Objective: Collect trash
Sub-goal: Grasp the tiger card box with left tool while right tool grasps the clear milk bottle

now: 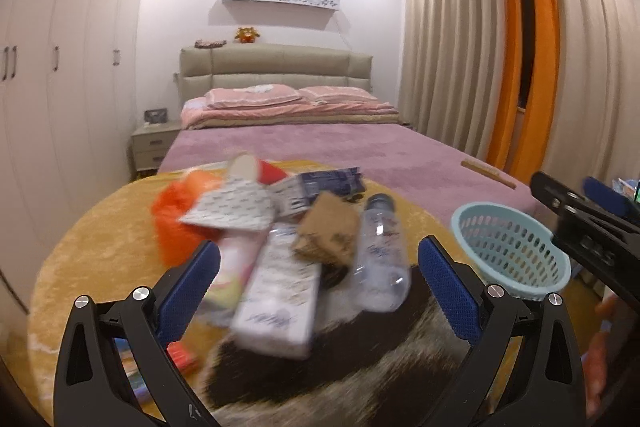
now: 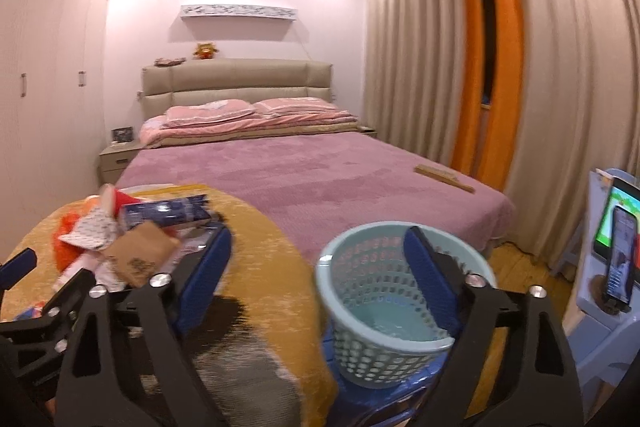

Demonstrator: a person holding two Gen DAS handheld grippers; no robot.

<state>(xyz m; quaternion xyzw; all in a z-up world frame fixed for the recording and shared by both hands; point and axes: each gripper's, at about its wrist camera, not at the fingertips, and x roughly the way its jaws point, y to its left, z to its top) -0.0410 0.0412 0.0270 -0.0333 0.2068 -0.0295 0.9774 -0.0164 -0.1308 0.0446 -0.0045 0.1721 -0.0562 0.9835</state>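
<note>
A pile of trash lies on a round table with a yellow plush cover [image 1: 100, 243]: a white carton [image 1: 276, 303], a clear plastic bottle [image 1: 380, 255], a brown cardboard piece [image 1: 326, 233], a blue-and-white box [image 1: 320, 185], a dotted paper bag [image 1: 230, 207] and an orange wrapper [image 1: 172, 219]. My left gripper [image 1: 320, 279] is open, its blue pads on either side of the carton and bottle. A light blue mesh basket [image 2: 384, 299] stands at the table's right edge. My right gripper [image 2: 316, 267] is open above the basket's rim, holding nothing.
A bed with a purple cover [image 2: 304, 179] lies beyond the table, a wooden stick [image 2: 444, 177] on it. Wardrobes [image 1: 48, 87] run along the left wall, curtains [image 2: 480, 67] along the right. A phone on a stand [image 2: 618, 267] sits at the far right.
</note>
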